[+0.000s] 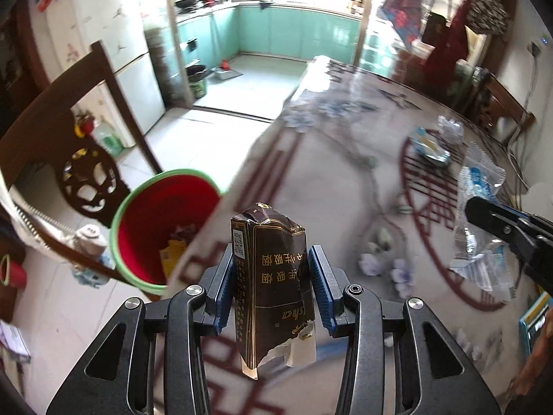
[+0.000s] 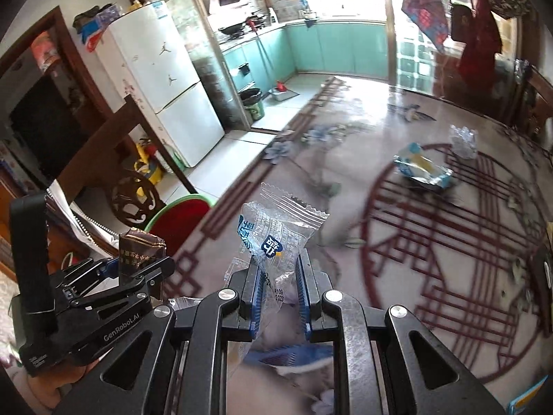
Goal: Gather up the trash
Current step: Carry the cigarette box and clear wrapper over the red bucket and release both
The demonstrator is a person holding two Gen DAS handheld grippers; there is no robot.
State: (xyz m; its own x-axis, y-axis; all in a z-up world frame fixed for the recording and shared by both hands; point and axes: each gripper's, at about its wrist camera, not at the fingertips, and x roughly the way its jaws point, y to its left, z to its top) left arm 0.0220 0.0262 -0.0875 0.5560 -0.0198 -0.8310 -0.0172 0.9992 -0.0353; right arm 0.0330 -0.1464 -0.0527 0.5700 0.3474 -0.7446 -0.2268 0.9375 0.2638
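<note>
— How far along are they?

— Partway. The left gripper (image 1: pixel 273 276) is clamped on a crumpled dark cigarette pack (image 1: pixel 271 276), the right gripper (image 2: pixel 278 273) pinches a clear plastic wrapper (image 2: pixel 276 238). The red bin (image 1: pixel 162 228) sits lower left.

— What's left?

— A blue packet (image 2: pixel 423 169) and a crinkled clear wrapper (image 2: pixel 463 140) on the tabletop (image 2: pixel 397 249), upper right.

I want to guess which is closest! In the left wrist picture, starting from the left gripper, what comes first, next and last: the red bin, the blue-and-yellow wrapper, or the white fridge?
1. Red bin, just left, beside the table edge.
2. Blue-and-yellow wrapper, right, on the table.
3. White fridge, far left, by the kitchen.
</note>
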